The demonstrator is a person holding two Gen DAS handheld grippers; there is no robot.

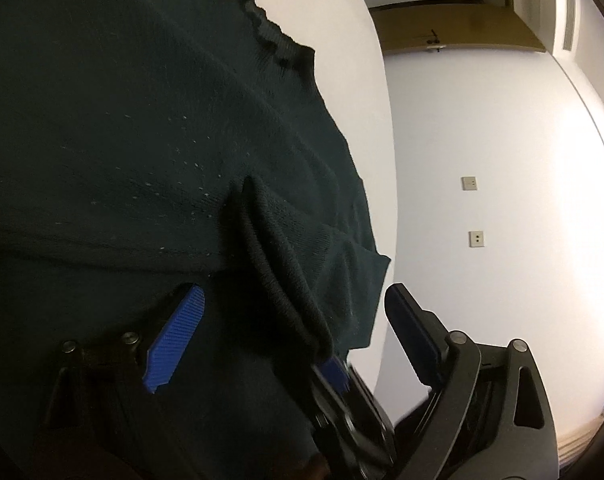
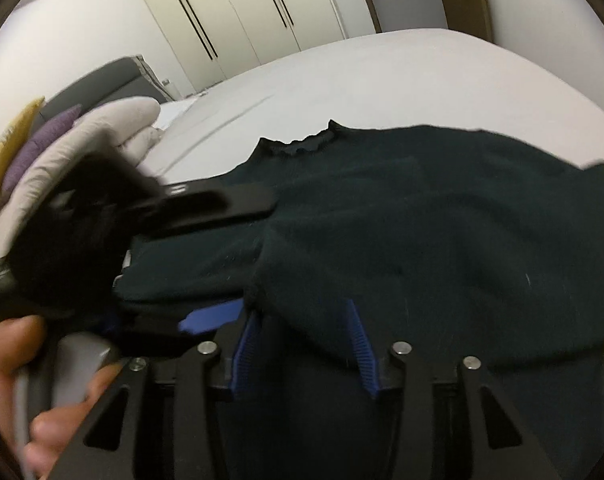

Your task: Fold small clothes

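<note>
Dark green knit sweater (image 2: pixel 402 220) spread on the white bed (image 2: pixel 382 80), my left tongs (image 1: pixel 294 320) gaping over a folded sleeve (image 1: pixel 286 264), my right tongs (image 2: pixel 302 340) parted, fabric between, unpinched.

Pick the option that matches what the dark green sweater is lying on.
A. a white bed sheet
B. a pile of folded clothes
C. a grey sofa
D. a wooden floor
A: in the right wrist view the dark green sweater is spread over the white bed sheet, which shows all around its collar and far edge; the folded clothes lie off to the side.
</note>
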